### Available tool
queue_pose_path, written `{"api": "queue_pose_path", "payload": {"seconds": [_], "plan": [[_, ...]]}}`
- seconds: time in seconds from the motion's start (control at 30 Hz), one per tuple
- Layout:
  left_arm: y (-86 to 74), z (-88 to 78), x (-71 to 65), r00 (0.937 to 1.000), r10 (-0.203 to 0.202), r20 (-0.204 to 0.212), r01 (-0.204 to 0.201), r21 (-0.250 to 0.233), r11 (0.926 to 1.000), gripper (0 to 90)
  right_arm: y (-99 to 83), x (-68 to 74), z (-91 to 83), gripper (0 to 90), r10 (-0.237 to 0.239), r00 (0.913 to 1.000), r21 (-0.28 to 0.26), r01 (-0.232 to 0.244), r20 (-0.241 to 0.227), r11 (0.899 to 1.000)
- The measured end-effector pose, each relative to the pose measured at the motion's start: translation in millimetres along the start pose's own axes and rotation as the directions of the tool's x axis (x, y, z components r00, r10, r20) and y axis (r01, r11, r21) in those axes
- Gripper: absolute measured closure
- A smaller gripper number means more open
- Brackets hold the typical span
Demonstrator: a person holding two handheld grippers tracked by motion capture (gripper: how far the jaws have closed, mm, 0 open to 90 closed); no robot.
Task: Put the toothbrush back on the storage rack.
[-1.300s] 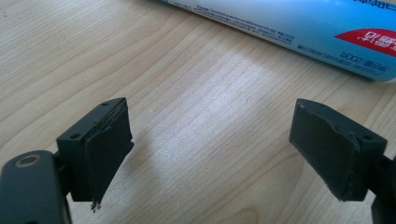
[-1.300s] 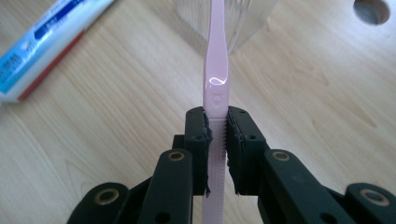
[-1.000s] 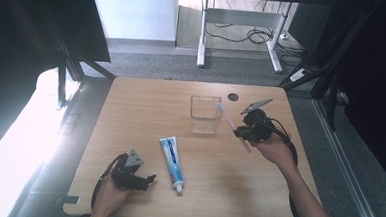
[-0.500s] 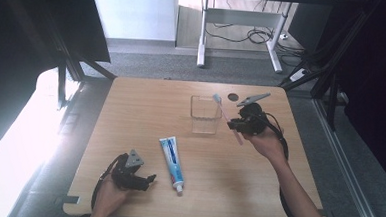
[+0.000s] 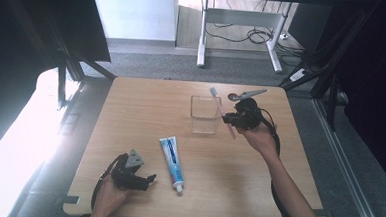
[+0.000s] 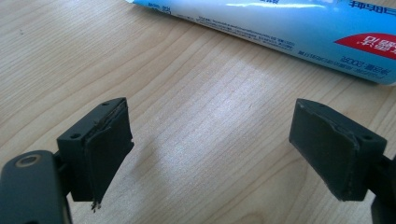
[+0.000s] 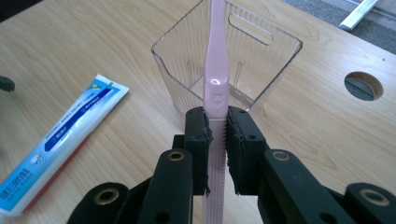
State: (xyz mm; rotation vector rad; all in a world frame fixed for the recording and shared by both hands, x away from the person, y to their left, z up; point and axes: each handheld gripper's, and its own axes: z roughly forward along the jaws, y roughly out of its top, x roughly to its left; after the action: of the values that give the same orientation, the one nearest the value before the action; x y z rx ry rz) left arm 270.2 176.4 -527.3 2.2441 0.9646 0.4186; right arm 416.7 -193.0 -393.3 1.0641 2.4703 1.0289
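A pink toothbrush (image 7: 217, 84) is clamped by its handle in my right gripper (image 7: 217, 128), which is shut on it. In the high view the toothbrush (image 5: 220, 110) slants over the right rim of a clear plastic box (image 5: 204, 114) at the table's far middle, with the right gripper (image 5: 229, 120) just right of that box. A blue and white toothpaste tube (image 5: 171, 157) lies flat near the front middle. My left gripper (image 5: 148, 180) rests on the table left of the tube's cap end, open, with bare wood between its pads (image 6: 108, 140). The toothpaste tube (image 6: 299, 32) lies just beyond them.
The wooden table (image 5: 130, 115) has a round hole (image 5: 232, 96) near its far right edge, close behind the right gripper. Cables trail from both grippers. A dark frame and floor surround the table.
My right gripper has carried the toothbrush leftward, from beside the box to over its right rim. The left gripper and the toothpaste tube have stayed where they were.
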Motion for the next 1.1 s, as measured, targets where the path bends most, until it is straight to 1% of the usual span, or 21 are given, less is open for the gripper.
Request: {"api": "queue_pose_path", "payload": {"seconds": [0.3,0.43,0.57,0.87,1.1], "plan": [[0.3,1.8,-0.4,1.0,0.005,0.007,-0.005,0.018,0.9998,13.3,8.0,-2.5,9.5,79.1,0.022,0.9997,-0.03,-0.022,-0.01,0.999],[0.1,1.8,-0.1,0.9999,-0.004,0.011,0.004,0.009,1.0,13.3,11.3,-2.7,15.1,79.1,0.029,0.9994,-0.035,-0.03,-0.018,0.999],[0.2,1.7,0.2,0.9999,0.001,0.011,-0.001,0.013,0.9999,13.3,14.9,-2.6,19.9,79.1,0.022,0.9996,-0.041,-0.023,-0.019,0.999],[0.3,2.0,0.2,0.9999,0.002,0.014,-0.003,0.011,0.9999,13.3,25.5,-1.8,30.4,79.1,0.045,0.9985,-0.064,-0.046,-0.032,0.997],[0.2,2.2,0.5,0.9999,0.005,0.016,-0.005,0.014,0.9999,13.3,33.4,-0.2,37.1,79.1,0.049,0.998,-0.094,-0.052,-0.04,0.994]]}}
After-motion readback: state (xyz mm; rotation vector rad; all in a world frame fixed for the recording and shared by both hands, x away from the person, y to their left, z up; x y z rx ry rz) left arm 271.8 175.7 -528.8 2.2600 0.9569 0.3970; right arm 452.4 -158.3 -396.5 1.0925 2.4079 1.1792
